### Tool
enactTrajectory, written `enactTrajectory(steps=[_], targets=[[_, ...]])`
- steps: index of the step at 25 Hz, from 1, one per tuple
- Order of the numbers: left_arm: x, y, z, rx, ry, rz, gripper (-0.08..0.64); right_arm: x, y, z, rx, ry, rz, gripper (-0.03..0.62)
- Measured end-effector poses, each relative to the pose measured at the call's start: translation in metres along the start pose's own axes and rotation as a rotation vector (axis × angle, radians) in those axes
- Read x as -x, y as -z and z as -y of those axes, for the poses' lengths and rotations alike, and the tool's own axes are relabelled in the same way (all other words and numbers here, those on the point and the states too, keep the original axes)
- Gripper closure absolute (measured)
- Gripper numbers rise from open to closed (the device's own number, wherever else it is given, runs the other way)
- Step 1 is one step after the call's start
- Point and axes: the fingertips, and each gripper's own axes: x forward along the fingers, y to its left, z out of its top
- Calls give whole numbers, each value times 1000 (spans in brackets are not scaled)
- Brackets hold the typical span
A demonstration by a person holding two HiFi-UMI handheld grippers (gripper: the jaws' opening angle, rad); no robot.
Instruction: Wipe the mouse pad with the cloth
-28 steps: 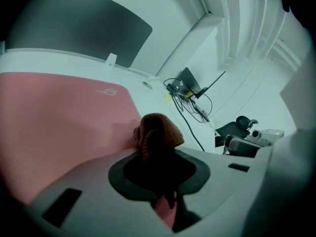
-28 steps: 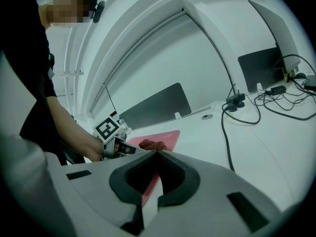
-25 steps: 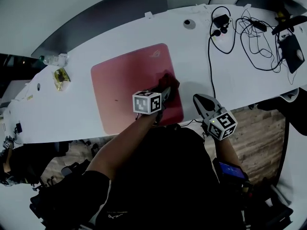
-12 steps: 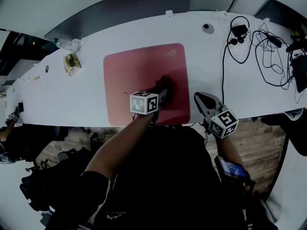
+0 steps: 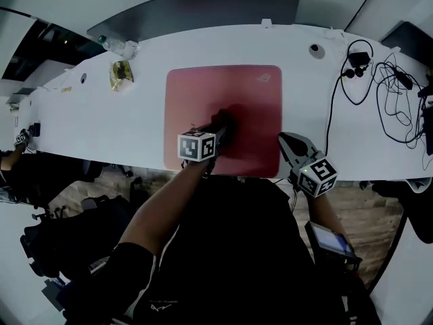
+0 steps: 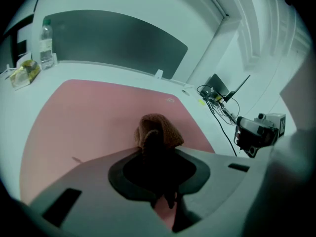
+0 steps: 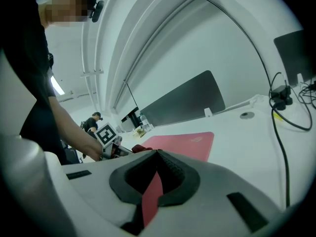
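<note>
The pink mouse pad [image 5: 203, 93] lies on the white table [image 5: 88, 127]. My left gripper [image 5: 220, 126] is over the pad's near middle, shut on a dark brown cloth [image 5: 226, 118] that rests on the pad. In the left gripper view the bunched cloth [image 6: 159, 130] sticks out past the jaws of the left gripper [image 6: 159, 149] onto the pad [image 6: 89, 117]. My right gripper [image 5: 292, 146] hovers at the table's front edge, just right of the pad. The right gripper [image 7: 158, 153] has its jaws closed tip to tip with nothing in them; the pad [image 7: 185, 142] lies beyond.
Tangled black cables and a plug [image 5: 379, 80] cover the table's right end. A yellow wrapper [image 5: 122, 74] and a water bottle [image 6: 45, 37] sit at the far left. A dark partition panel [image 5: 203, 9] runs along the back edge. A person [image 7: 91, 122] is in the background.
The left gripper has dragged the cloth leftward across the pad, from near its right edge to about its middle. The right gripper has kept its place by the front edge.
</note>
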Motion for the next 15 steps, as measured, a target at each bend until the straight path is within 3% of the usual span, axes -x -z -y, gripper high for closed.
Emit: enactTrajectory(steps=[15], targets=[[62,9,-95,109,-113,87,479,-23,2,-33,27,-10,-45,568]])
